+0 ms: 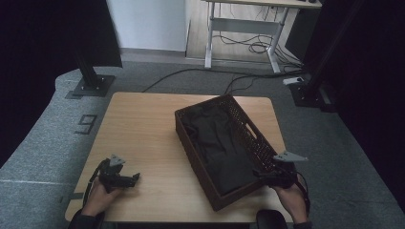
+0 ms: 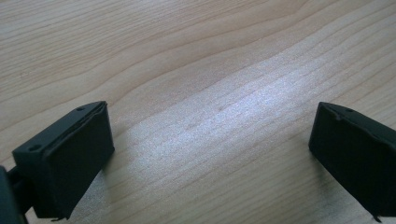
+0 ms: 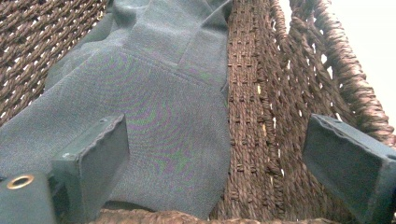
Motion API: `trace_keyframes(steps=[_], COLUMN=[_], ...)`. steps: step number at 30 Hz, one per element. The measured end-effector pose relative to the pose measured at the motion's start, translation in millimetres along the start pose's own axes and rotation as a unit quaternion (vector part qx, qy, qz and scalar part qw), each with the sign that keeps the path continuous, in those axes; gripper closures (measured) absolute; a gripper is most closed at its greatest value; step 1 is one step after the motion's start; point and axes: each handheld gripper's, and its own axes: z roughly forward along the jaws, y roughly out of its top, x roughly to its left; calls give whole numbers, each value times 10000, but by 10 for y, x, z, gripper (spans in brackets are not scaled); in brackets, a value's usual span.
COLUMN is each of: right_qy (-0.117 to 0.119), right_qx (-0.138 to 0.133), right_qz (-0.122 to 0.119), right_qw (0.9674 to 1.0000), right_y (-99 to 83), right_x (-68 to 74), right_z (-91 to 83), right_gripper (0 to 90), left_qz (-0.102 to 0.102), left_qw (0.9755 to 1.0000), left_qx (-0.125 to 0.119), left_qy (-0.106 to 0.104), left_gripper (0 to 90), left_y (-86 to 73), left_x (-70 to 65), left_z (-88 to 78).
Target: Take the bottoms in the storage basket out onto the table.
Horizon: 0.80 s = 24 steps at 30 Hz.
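In the high view, a dark woven basket (image 1: 248, 138) sits slantwise on the right half of the wooden worktop (image 1: 143, 138), with a dark cloth (image 1: 217, 143) lying inside along its floor. The right tool (image 1: 267, 172) is at the basket's near right corner, over its rim, held by the right hand (image 1: 291, 198). The left tool (image 1: 134, 178) rests low over the bare worktop near the front left edge, well apart from the basket, held by the left hand (image 1: 98, 195).

In the left gripper view, the left tool (image 2: 210, 154) stands wide open, its jaws far apart with nothing between them but bare wood grain of the worktop (image 2: 210, 70).

In the right gripper view, the right tool (image 3: 219, 163) is also wide open and grips nothing. It looks into the basket (image 3: 261, 93): the cloth (image 3: 149, 116) lies beyond the left jaw and spreads up the far end, while the right jaw stands before the woven side wall.
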Motion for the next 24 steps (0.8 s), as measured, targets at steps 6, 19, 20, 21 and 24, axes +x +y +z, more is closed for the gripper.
trace_keyframes(steps=[6,19,20,21,24], right_qy=[-34,-99,-105,-111,-122], right_qx=[-11,50,49,47,57], right_qz=[31,82,88,90,101], right_qw=[10000,9999,9999,9999,9999], right_y=[-95,-249,-262,-270,-287], right_x=[-14,-36,-36,-36,-33], right_z=[-119,-329,-346,-355,-378], right_gripper=[73,74,74,74,75], left_qz=[-1,-11,-10,-9,-10], left_qw=[10000,10000,10000,10000,10000], left_qx=[-1,-1,-1,-1,-2], left_qy=[0,6,6,7,7], left_gripper=[0,0,0,0,0], left_y=[0,-1,-1,-1,-1], left_x=[0,-1,-1,-1,-1], left_z=[0,0,0,-1,-1])
